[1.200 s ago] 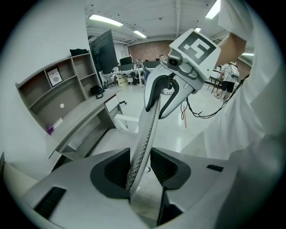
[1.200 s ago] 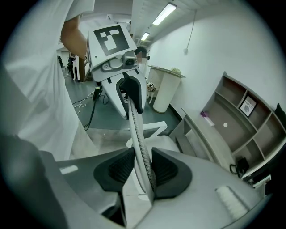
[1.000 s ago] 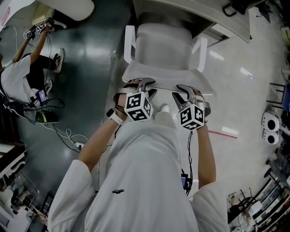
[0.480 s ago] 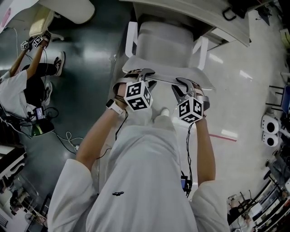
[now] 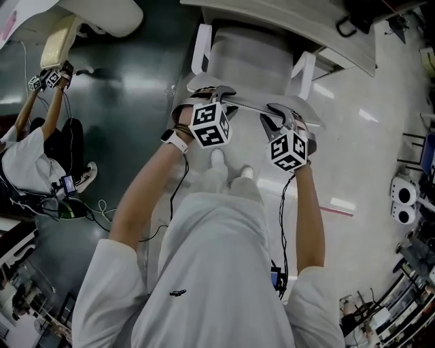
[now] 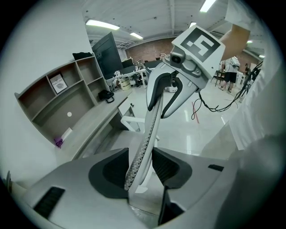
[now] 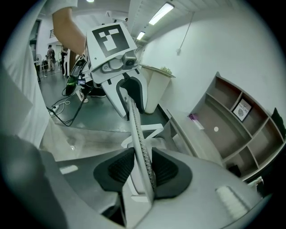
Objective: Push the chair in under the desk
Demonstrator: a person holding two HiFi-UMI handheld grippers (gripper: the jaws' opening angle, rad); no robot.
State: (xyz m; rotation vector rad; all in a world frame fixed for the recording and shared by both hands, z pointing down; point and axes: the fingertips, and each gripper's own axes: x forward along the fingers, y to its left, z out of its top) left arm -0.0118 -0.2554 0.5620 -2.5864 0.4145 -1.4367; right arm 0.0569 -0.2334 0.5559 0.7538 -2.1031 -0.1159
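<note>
The white chair [image 5: 248, 58] stands with its seat partly under the desk [image 5: 285, 17]. Both grippers sit on the top edge of its mesh backrest [image 5: 250, 106]. My left gripper [image 5: 207, 95] straddles that edge near its left end. Its jaws are opening, and in the left gripper view the backrest edge [image 6: 149, 129] stands between the pads of the left gripper [image 6: 140, 165] with a slight gap. My right gripper [image 5: 282, 117] is shut on the edge near its right end. In the right gripper view the pads of the right gripper [image 7: 142, 167] squeeze the backrest [image 7: 136, 129].
White armrests [image 5: 199, 47] [image 5: 302, 68] reach toward the desk front. A second person [image 5: 34, 156] crouches at the left with cables [image 5: 102, 204] on the dark floor. A shelf unit [image 6: 58, 98] stands on the desk [image 6: 89, 127]. Equipment [image 5: 404, 197] lines the right side.
The chair has slid forward, farther under the desk, and both grippers have gone forward with its backrest. The person at the left has shifted position.
</note>
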